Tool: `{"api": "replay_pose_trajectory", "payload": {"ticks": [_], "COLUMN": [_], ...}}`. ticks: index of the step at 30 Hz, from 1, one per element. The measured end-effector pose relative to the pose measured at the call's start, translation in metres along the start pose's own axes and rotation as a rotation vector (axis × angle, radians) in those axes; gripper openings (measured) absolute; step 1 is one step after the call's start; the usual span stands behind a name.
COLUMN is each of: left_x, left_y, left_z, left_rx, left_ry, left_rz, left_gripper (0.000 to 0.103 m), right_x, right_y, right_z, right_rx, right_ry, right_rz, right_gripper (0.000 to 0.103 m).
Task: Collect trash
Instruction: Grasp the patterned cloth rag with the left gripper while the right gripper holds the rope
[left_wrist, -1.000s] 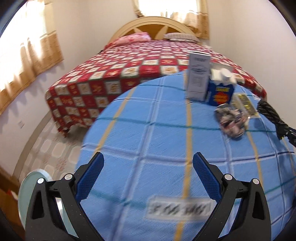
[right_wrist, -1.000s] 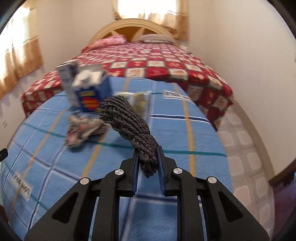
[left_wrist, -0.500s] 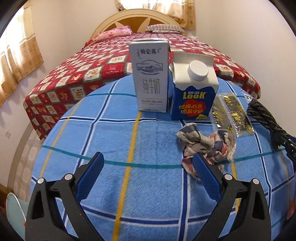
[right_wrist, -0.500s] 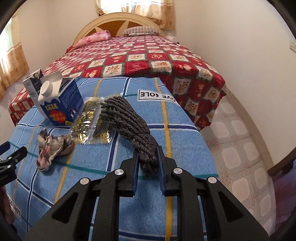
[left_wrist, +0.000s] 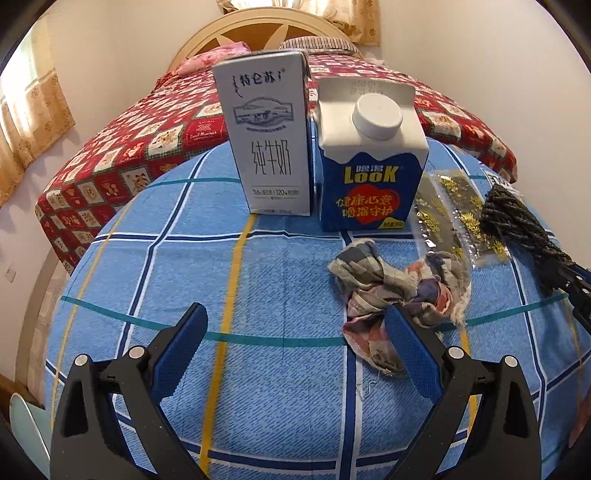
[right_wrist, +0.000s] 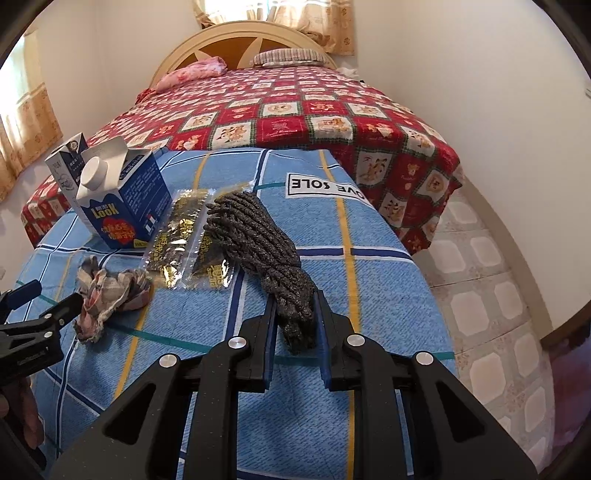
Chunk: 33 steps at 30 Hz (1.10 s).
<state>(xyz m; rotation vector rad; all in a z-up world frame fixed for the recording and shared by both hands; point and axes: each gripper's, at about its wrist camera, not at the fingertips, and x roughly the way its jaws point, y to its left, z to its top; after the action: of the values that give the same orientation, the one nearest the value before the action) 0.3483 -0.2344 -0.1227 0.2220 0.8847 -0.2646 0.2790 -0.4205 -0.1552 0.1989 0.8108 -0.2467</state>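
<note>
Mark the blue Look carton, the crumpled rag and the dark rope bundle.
blue Look carton (left_wrist: 373, 192), left wrist view, on its printed front face.
crumpled rag (left_wrist: 391, 284), left wrist view, on its bunched middle.
dark rope bundle (right_wrist: 258, 240), right wrist view, on its twisted strands.

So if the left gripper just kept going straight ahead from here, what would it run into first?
Most likely the white milk carton, which stands upright dead ahead between the open fingers of the left gripper. The crumpled rag lies at its right fingertip and might get brushed first; depth is hard to judge.
</note>
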Motion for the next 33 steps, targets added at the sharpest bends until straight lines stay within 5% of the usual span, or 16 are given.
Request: {"api": "replay_pose_trajectory", "payload": {"ticks": [8,13,15,17,33], "left_x": [0.008,0.007,0.005,0.003,-0.047], "left_y": [-0.010,-0.021,-0.026,-0.033,0.017], "left_z": [-0.003,-0.003,-0.004,-0.005,-0.018], "left_rx": [0.046,0.095,0.116,0.146,0.103], "left_ry": [0.013,0.007,0.005,-0.009,-0.069], "left_rz": [-0.011,-0.103,-0.143,-0.144,-0.098], "left_gripper": [0.087,0.045,0.016,0.011,0.005], "right_x": [0.002,0.003,0.003,0.003,-0.028], "right_y": [0.003,0.006,0.007,0.008,0.031], "right_z": [-0.001,-0.002,-0.002,-0.002,-0.019], "right_rx": [0.005,0.001,0.001,0.000,-0.015], "right_ry": [0.001,0.003,0.002,0.003,-0.035], "right_rz": [0.019,0.029,0.031,0.033,0.068], "right_gripper": [0.020,0.021,0.021,0.021,0.020]}}
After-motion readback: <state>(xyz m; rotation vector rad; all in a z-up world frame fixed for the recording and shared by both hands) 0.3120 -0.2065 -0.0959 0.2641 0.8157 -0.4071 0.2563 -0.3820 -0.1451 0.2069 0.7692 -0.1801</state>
